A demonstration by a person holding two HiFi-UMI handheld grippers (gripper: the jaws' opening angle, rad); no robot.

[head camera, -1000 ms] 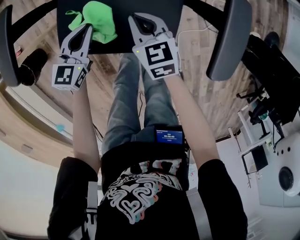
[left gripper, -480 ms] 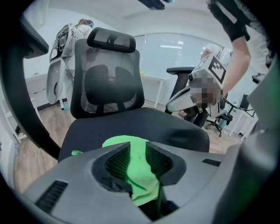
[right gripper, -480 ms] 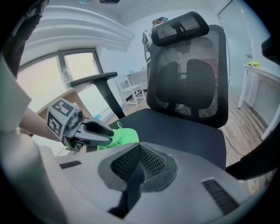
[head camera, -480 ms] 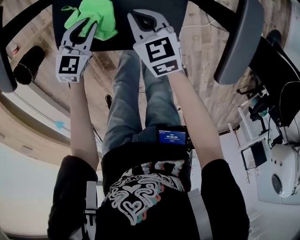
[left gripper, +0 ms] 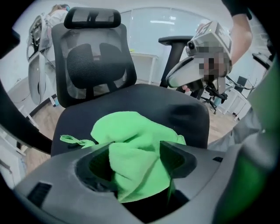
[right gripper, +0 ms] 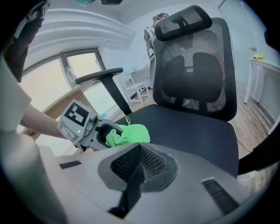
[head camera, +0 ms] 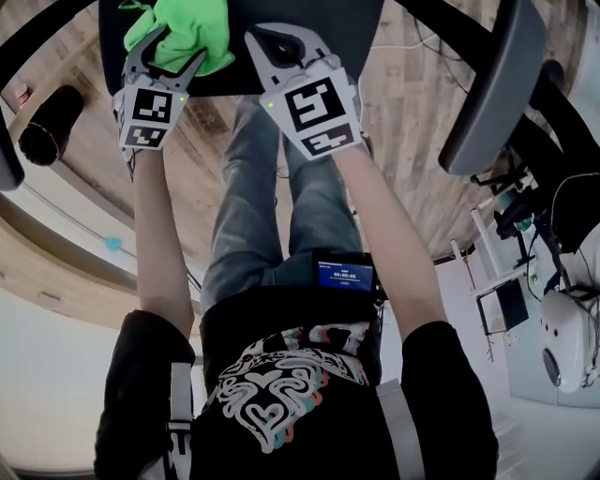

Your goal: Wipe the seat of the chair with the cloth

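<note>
- Left tool [head camera: 172, 52] has dropped onto the cloth [head camera: 192, 23] since a second ago. Back then it sat shut just beside the cloth, and its jaws have just been opening.
- Right now those jaws stand wide apart with a fold of the green cloth bunched up between them. There's a dark gap on one side, so the pads aren't squeezing it.
- Right tool [head camera: 272, 33] has only crept a bit further over the seat [head camera: 319, 19].
- Closest in the head view: black printed shirt, a small lit screen [head camera: 343, 275] at the waist, and jeans [head camera: 253, 187] below that.
- Both bare forearms reach out to the tools, marker cubes facing up.
- Right tool is closed with nothing in it, its tips meeting over the seat's front edge, just beside the cloth but not touching it.
- Cloth lies crumpled on the front left part of the black seat, with a thin loop sticking out to one side.
- Rest of the seat looks bare.
- Armrest [head camera: 492, 75] curves along the right of the chair, and there's another on the left.
- Further back in the left tool view you get the mesh backrest [left gripper: 94, 65] with the headrest [left gripper: 94, 17] on top.
- Wood floor [head camera: 412, 141] sits under everything.
</note>
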